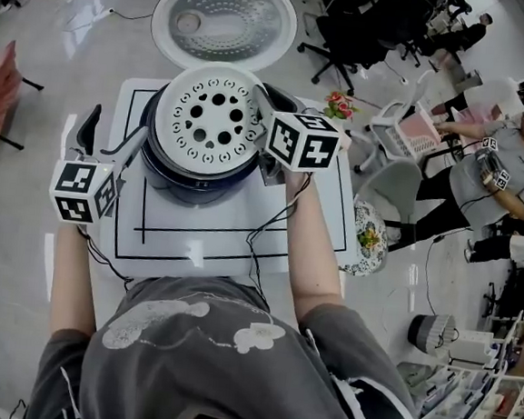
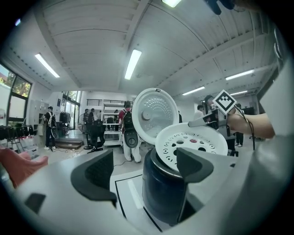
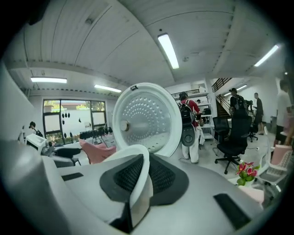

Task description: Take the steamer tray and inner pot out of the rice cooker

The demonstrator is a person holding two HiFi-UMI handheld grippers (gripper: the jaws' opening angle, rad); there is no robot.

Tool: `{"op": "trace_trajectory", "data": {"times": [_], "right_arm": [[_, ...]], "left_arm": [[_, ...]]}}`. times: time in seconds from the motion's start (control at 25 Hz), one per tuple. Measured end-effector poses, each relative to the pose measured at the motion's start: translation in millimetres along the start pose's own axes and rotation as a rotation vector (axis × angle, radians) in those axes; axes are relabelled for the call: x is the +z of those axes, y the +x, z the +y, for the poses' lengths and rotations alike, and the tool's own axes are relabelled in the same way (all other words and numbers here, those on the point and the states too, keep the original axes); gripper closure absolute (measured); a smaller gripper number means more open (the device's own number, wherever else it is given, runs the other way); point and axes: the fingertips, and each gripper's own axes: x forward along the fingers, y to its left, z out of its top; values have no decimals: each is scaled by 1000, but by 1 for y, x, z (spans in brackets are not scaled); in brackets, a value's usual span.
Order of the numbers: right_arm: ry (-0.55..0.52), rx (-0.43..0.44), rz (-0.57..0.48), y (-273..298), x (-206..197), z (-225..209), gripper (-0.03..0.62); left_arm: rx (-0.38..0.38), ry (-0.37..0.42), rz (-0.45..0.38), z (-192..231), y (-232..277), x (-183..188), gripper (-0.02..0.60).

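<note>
The steamer tray [image 1: 211, 117] is tipped up over the rice cooker [image 1: 192, 178]. The side away from the right gripper [image 1: 262, 122] is lower, close to the cooker's rim. That gripper pinches only the thin edge of the tray, with its jaws squeezed tight on it. That is a small hold on a wide, flat thing. I think the tray could swing, slip out and drop back on the cooker or onto the table [image 1: 334, 224]. Its low side could also catch on the rim and tug the cooker along. The inner pot is under the tray, so I cannot see it. I think it is not out yet.

The left gripper [image 1: 113, 136] is by the cooker's left side with its jaws wide apart, holding nothing. It could bump the cooker if it comes closer.

The open lid [image 1: 224, 18] stands right behind, so the tray may knock it if it goes that way. A thin cable [image 1: 270, 223] hangs from the right gripper over the table. Flowers [image 1: 339, 104] sit near the table's far corner.
</note>
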Motion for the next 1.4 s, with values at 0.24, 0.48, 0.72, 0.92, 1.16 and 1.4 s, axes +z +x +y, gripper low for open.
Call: {"op": "trace_trajectory", "data": {"times": [0.24, 0.48, 0.72, 0.92, 1.16, 1.4], "right_arm": [[-32, 19, -65, -16, 19, 0, 537], [-9, 33, -135, -34, 36, -5, 537], [6, 18, -197, -53, 45, -9, 537], [52, -17, -240, -93, 53, -53, 537], [115, -86, -271, -149, 49, -105, 537], [181, -179, -272, -205, 17, -179, 537]], "left_arm": [[-4, 15, -13, -13, 3, 9, 158], [-10, 39, -22, -29, 6, 20, 158], [-27, 50, -40, -39, 3, 21, 158], [-72, 68, -54, -86, 22, 38, 158], [-166, 88, -67, -154, 39, 57, 158], [-253, 100, -73, -229, 63, 60, 158]]}}
